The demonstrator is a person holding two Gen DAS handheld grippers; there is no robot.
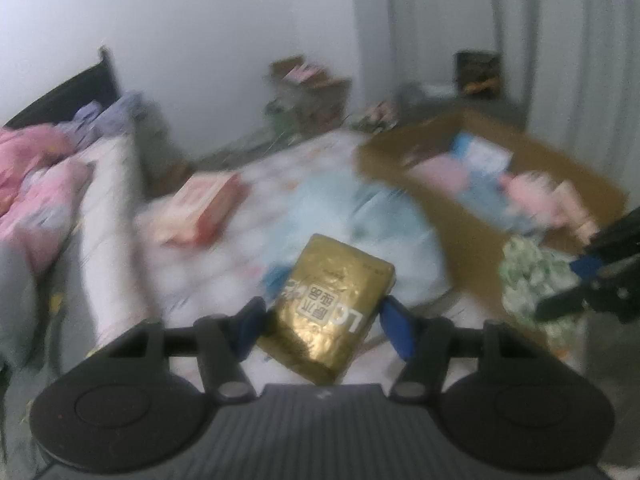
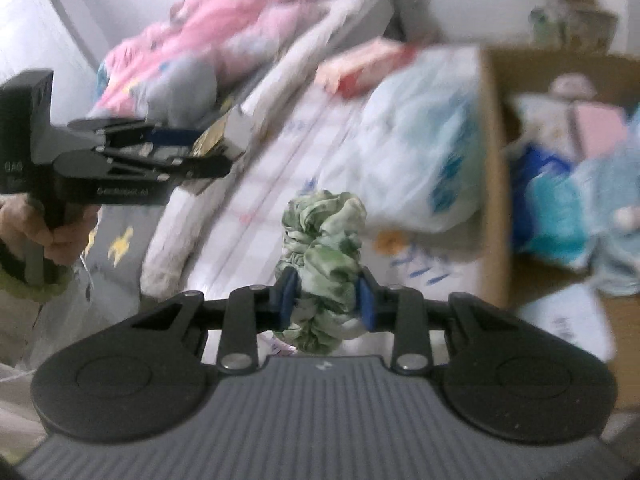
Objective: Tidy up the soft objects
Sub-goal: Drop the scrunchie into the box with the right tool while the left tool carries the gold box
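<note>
From the left wrist, the left gripper (image 1: 322,318) has its fingers clamped on the two sides of a gold foil pack (image 1: 332,306), lifted clear of the patterned bed (image 1: 224,240) below; gripping it across its width probably keeps the soft pack from folding while it is carried. Ahead to the right an open cardboard box (image 1: 472,236) rests on the bed, already holding pink and blue soft things, blurred beyond naming; it looks like the collecting place. A red-edged carton (image 1: 200,212) lies farther left on the bed. From the right wrist, the right gripper (image 2: 326,300) has its fingers pinched together on a green patterned scrunchie (image 2: 324,256), which bulges above and below the pads, held in the air above the bed, just short of the box wall. The box's contents there include a pink item and blue bags. A white plastic bag (image 2: 420,140) rests against the box's outer side.
</note>
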